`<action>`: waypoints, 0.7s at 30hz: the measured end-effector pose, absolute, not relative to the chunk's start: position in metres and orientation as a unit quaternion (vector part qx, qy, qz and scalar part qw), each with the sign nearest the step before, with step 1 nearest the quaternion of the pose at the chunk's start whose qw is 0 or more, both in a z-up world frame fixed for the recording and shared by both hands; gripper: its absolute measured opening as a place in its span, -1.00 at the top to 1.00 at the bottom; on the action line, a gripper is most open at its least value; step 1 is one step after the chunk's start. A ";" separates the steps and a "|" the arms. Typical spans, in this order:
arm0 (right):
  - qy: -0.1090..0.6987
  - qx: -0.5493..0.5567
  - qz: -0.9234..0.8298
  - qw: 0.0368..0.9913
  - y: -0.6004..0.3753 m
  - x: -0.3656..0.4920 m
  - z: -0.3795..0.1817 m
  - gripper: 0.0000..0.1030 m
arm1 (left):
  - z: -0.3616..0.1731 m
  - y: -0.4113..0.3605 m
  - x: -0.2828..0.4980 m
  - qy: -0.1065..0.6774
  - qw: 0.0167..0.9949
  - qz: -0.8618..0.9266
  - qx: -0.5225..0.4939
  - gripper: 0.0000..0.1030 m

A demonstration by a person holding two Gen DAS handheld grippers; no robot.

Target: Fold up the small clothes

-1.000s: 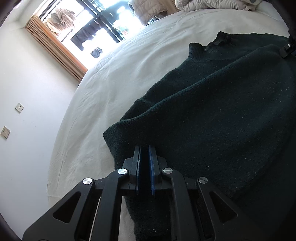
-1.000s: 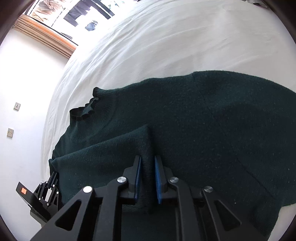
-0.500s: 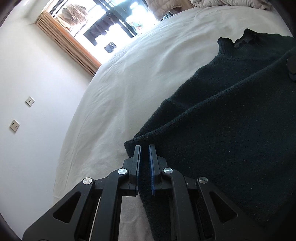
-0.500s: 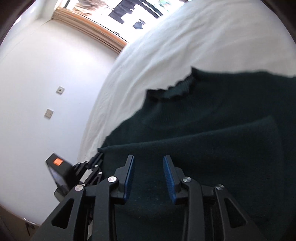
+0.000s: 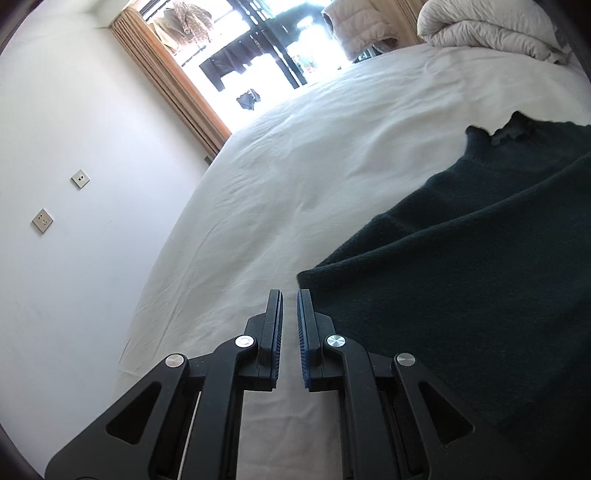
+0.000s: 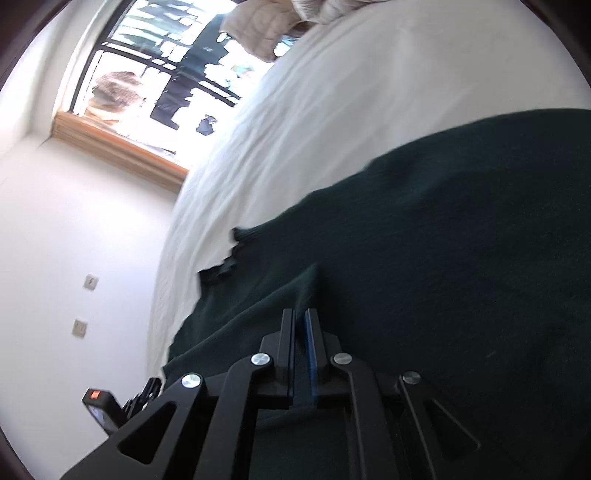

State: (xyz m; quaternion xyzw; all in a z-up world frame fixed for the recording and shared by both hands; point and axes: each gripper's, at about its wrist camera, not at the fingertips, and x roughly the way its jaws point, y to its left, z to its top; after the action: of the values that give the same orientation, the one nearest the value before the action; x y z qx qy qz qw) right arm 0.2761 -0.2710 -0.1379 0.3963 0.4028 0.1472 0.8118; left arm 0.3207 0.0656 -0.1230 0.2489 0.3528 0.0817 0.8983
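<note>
The white bed fills both views, running up to the window at 12 o'clock, with a heaped duvet at 1 o'clock in the left wrist view. The dark green sweater lies spread on it, taking the right half of that view from 2 to 5 o'clock, its frilled collar at 2 o'clock; a sleeve or folded edge ends in a corner just beside the fingertips.

The left gripper is closed with only a narrow slit between the pads, empty, over bare sheet just left of that corner. In the right wrist view the sweater covers the centre and right. The right gripper is closing, and a ridge of knit appears to rise between its jaws; whether the pads press it yet I cannot tell.

To do this fold well, I judge the right should pinch only the top layer firmly before lifting, then carry it low and straight so the edge lands square, while the left stays clear or pins the corner.
</note>
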 end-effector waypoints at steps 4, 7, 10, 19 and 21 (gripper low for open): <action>0.437 0.359 0.241 0.789 -0.188 0.282 -0.138 0.56 | -0.150 0.028 0.302 0.379 0.869 0.051 0.314 0.84; 0.488 0.336 0.235 0.771 -0.159 0.284 -0.165 0.55 | -0.159 0.031 0.296 0.382 0.866 0.054 0.318 0.85; 0.477 0.377 0.220 0.763 -0.187 0.278 -0.187 1.00 | -0.162 0.037 0.294 0.383 0.864 0.051 0.322 0.85; 0.372 0.480 0.084 0.790 -0.319 0.238 -0.189 1.00 | -0.164 0.045 0.289 0.375 0.877 0.047 0.298 0.85; 0.359 0.486 0.035 0.796 -0.343 0.222 -0.189 1.00 | -0.164 0.044 0.290 0.373 0.878 0.047 0.296 0.85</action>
State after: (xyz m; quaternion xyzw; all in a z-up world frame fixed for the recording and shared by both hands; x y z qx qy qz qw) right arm 0.2220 -0.3433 -0.1886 0.4855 0.3589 0.0354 0.7964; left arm 0.2897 0.0438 -0.1637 0.2958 0.3729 0.0469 0.8782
